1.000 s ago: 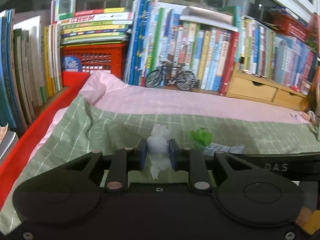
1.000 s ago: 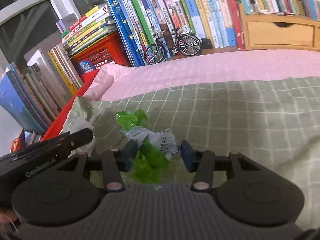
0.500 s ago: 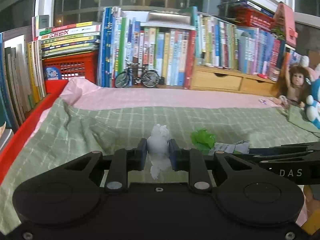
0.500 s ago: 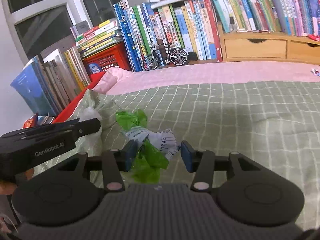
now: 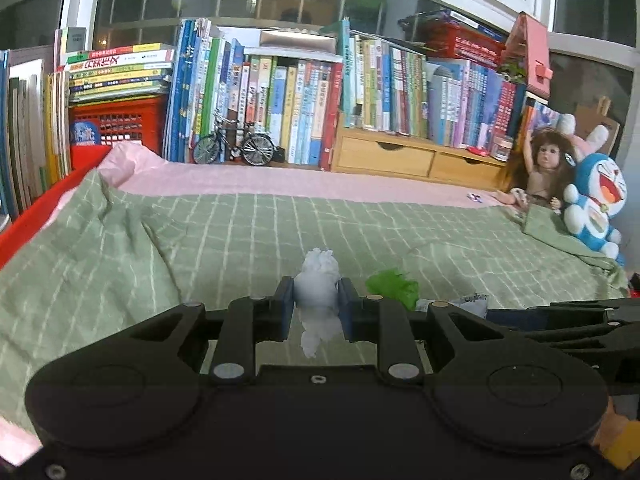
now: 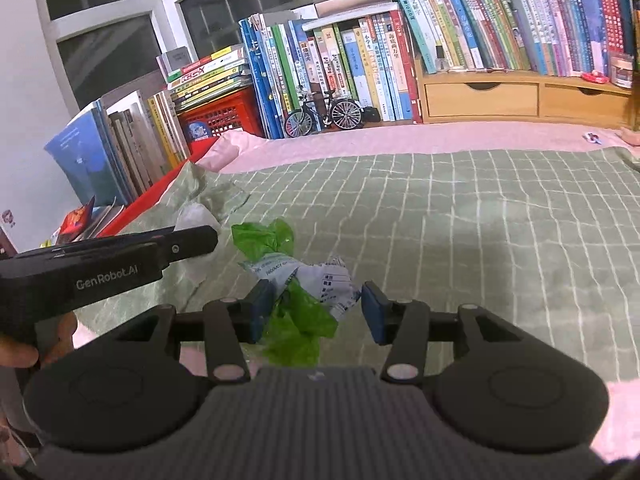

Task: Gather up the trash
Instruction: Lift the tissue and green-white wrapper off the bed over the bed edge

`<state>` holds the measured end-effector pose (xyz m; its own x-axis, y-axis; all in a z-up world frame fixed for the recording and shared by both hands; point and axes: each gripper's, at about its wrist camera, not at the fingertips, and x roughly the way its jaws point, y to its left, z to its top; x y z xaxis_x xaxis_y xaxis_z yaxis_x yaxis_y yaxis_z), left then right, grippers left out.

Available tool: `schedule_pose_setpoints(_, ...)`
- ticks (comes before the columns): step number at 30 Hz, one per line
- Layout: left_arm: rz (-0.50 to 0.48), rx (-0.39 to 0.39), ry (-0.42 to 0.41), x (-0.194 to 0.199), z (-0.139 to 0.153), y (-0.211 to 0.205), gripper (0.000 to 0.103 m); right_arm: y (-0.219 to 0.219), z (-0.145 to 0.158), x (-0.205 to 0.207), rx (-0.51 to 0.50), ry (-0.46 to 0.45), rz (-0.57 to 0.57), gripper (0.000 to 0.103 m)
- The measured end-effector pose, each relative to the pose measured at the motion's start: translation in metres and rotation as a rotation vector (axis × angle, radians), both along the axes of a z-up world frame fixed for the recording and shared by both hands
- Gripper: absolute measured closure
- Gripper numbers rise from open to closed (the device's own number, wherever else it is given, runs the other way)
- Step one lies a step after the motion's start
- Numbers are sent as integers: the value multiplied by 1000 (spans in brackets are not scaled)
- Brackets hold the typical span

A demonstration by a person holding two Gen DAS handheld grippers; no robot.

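My left gripper [image 5: 316, 304] is shut on a crumpled white tissue [image 5: 318, 280], which sticks out above and below the blue pads. From the right wrist view the same left gripper [image 6: 192, 240] reaches in from the left, with the tissue [image 6: 196, 216] at its tip. My right gripper [image 6: 318, 312] holds a bundle of green plastic [image 6: 300, 320] and a printed white wrapper [image 6: 332, 284] between widely spaced fingers, raised above the bed. Seen from the left wrist, this green plastic [image 5: 394, 284] and wrapper [image 5: 468, 304] sit at the tip of the right gripper [image 5: 496, 314].
A green checked blanket [image 5: 240, 232] covers a pink sheet [image 5: 280, 180] on the bed. Books [image 5: 300, 92], a red crate [image 5: 116, 124], a model bicycle [image 5: 234, 146] and wooden drawers [image 5: 388, 158] line the far side. A doll [image 5: 540, 172] and a blue plush [image 5: 596, 204] sit at the right.
Both grippers have risen and pulled back from the bed, each keeping its trash between the fingers. More of the shelves, window and the toys at the right has come into view.
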<state>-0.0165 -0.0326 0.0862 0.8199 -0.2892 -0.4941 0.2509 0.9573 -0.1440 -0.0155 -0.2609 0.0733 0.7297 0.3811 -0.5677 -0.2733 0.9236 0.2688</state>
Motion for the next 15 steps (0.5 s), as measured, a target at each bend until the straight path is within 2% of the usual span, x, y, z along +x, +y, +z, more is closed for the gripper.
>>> schedule_pose_setpoints(7, -63, 27, 33, -27, -14, -15, 81, -13, -8, -34, -29, 5, 1, 50)
schedule_pose_setpoints(15, -126, 69, 30, -53, -27, -28, 81, -21, -18, -71, -58, 6, 1, 50)
